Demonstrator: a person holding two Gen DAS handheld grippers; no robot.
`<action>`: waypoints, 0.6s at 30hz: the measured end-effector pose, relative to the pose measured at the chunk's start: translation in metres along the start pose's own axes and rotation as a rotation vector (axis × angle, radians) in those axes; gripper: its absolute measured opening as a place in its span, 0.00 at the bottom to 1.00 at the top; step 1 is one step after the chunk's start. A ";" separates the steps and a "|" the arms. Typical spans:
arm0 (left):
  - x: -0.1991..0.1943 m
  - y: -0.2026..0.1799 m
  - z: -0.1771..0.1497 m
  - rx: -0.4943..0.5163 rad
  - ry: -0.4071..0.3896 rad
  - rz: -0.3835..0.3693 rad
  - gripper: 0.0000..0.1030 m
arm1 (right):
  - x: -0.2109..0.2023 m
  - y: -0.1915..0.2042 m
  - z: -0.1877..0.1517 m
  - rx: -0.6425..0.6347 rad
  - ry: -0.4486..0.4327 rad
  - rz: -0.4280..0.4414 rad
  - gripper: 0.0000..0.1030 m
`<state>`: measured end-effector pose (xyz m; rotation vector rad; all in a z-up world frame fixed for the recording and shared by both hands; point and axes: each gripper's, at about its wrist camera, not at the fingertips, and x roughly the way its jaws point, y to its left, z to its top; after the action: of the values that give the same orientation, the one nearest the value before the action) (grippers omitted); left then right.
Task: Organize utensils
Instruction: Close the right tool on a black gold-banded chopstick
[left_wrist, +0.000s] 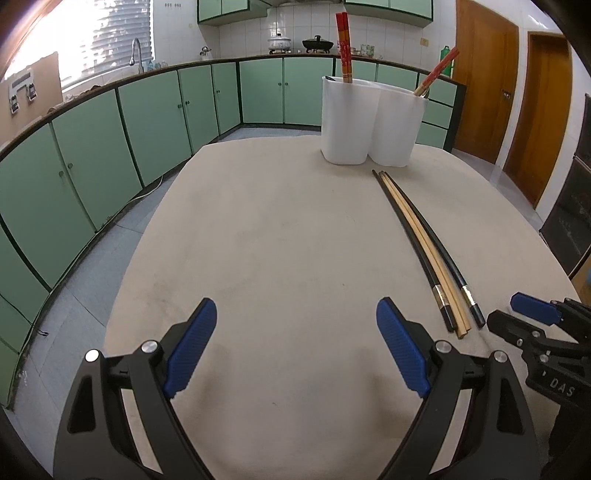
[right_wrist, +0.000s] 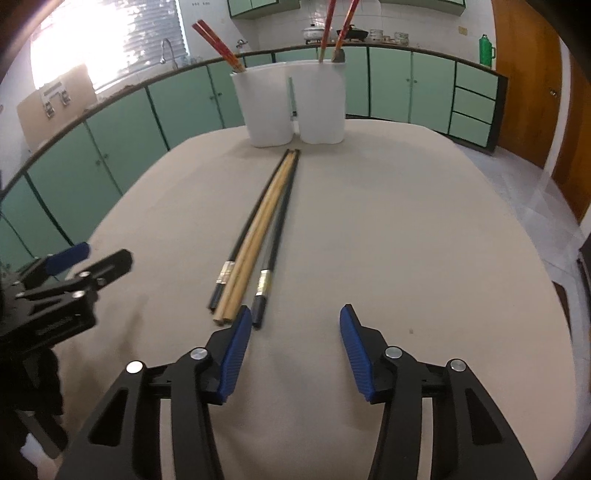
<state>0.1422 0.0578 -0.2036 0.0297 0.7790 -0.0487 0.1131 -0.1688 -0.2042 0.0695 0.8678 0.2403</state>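
On the table: you are looking at four long thin chopsticks lying side by side on the beige cloth-covered table, running from about 6 o'clock toward 12 o'clock, tips nearly touching the holder.
Chopstick make-up: two pale round wooden chopsticks are lying between two black lacquered chopsticks with silver bands near their thick ends.
Handling: you are dealing with light, stiff, narrow sticks; the black ones are probably slick, the wooden ones likely offering more bite. They are liable to roll or scissor apart.
Where to hold: you are best pinching across the thick ends, near the silver bands, judging by how they lie.
Holder: the white twin-lobed plastic utensil holder is standing at 12 o'clock, smooth-walled, with red-and-gold chopsticks already leaning in its compartments.
Right gripper: its ribbed blue pads are standing apart with nothing between them; the left pad is sitting just beside the black stick's butt end, whether touching I cannot tell.
Left gripper: its jaws are spread wide over bare cloth, empty, with the sticks off at 2 o'clock.
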 end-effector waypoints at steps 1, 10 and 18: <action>0.000 0.000 0.000 0.001 0.001 0.000 0.83 | 0.001 0.002 -0.001 -0.004 0.003 0.007 0.43; 0.000 -0.002 -0.001 0.002 0.004 -0.002 0.83 | 0.010 0.018 0.002 -0.049 0.015 -0.010 0.26; 0.003 -0.015 -0.002 0.023 0.023 -0.032 0.83 | 0.010 0.014 0.003 -0.040 0.016 0.000 0.07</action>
<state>0.1416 0.0427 -0.2071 0.0394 0.8024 -0.0879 0.1188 -0.1531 -0.2076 0.0301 0.8782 0.2584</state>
